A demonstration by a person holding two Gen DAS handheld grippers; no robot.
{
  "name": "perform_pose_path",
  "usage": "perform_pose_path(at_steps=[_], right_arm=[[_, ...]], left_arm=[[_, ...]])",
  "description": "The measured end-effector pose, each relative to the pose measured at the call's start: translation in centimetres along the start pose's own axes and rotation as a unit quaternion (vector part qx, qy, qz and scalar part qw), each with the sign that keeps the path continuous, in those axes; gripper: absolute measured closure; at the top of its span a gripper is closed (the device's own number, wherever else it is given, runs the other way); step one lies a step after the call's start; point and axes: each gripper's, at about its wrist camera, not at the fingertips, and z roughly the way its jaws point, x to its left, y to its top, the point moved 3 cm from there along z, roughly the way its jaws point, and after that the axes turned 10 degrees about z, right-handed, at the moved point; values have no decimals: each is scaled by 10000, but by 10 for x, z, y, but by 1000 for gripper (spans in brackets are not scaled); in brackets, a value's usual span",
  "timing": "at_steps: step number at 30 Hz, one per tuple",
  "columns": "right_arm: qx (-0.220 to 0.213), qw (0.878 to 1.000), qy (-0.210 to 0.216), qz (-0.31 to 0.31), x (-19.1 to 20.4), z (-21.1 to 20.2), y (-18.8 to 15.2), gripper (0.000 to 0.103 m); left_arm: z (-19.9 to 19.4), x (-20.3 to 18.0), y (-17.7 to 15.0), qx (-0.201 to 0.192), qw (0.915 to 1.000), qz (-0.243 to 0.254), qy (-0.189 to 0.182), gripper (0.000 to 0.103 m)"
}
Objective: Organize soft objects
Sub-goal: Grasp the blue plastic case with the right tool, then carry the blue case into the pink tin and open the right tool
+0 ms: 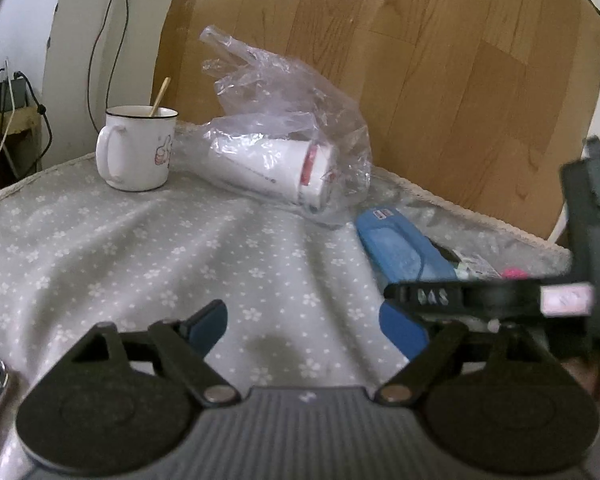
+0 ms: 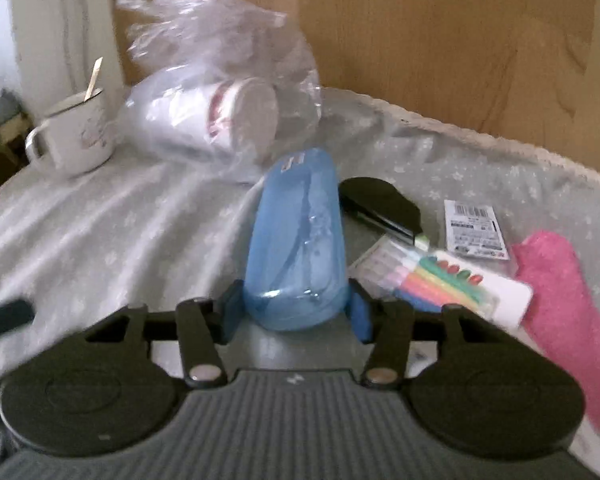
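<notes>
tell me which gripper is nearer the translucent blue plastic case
Right. The right gripper has the translucent blue plastic case between its fingers; the left gripper hovers open beside it.

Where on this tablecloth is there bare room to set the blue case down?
Free: the cloth in front of the mug and plastic bag, left of the blue case. Crowded: right of the case, where the stapler, marker pack and pink cloth lie.

Both claws: black linkage arms w/ silver pivot screws, round black discs, ribbed grey base, blue pads (image 2: 360, 316).
</notes>
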Motion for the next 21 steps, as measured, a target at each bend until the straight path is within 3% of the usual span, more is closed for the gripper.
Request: perform_pose_path(at_steps=[6, 11, 14, 15, 17, 21], right_arm=[[227, 9951, 522, -805, -20, -81, -61, 47], [271, 9892, 793, -1205, -66, -161, -124, 47], [-35, 9921, 383, -1195, -102, -195, -151, 39], [-160, 9938, 51, -1103, -114, -202, -157, 28], [-409, 9946, -582, -758, -140, -215, -167, 25], [-578, 9963, -631, 39, -167, -230, -182, 25]], left_arm=[[1, 2, -1, 40, 9999, -43, -85, 16], [-2, -13, -3, 65, 9989, 341, -303, 16], [-5, -32, -6, 116, 9956, 806, -472, 15], [-6, -38, -8, 160, 9940, 927, -552, 13], [-9, -51, -13, 337, 9910, 972, -852, 13], [-23, -80, -21, 621, 9817, 685, -1667, 10]])
